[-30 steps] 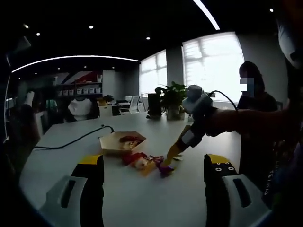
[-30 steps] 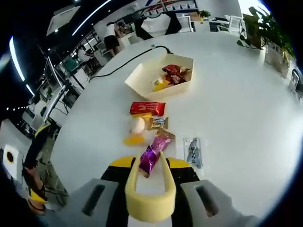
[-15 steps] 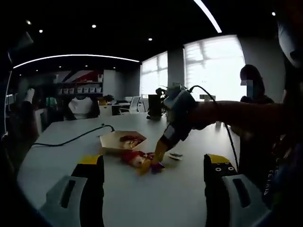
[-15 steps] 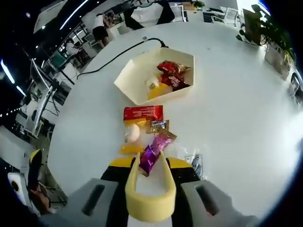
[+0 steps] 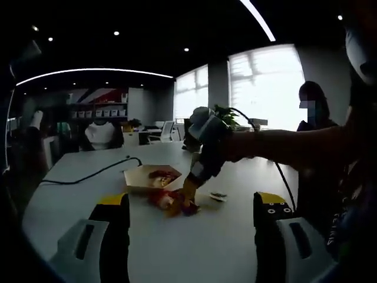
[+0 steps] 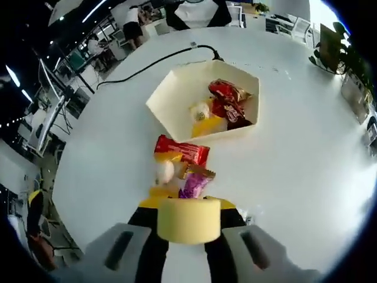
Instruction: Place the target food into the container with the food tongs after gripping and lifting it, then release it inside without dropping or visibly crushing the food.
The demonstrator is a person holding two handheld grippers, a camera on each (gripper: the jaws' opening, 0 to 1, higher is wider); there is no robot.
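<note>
The purple snack packet [image 6: 193, 185] sits pinched between the tips of my yellow food tongs [image 6: 188, 219], just beyond their front edge, over the loose pile on the white bench [image 6: 306, 153]. My right gripper [image 6: 187, 227] is squeezed on the tongs, fingers closed against their arms; my left gripper [image 5: 185, 236] is idle, fingers [image 5: 112, 233] spread wide, holding nothing. The hexagonal cream container [image 6: 177, 88] lies at twelve o'clock from the packet, already holding red wrappers, a yellow piece and a pale round sweet. Between them lies a red wrapper [image 6: 181, 151], with a pale candy [image 6: 164, 171] at ten o'clock. To do this well, I judge I should keep steady light pressure, lift clear of the red wrapper, travel over the near wall, then ease open low inside.
</note>
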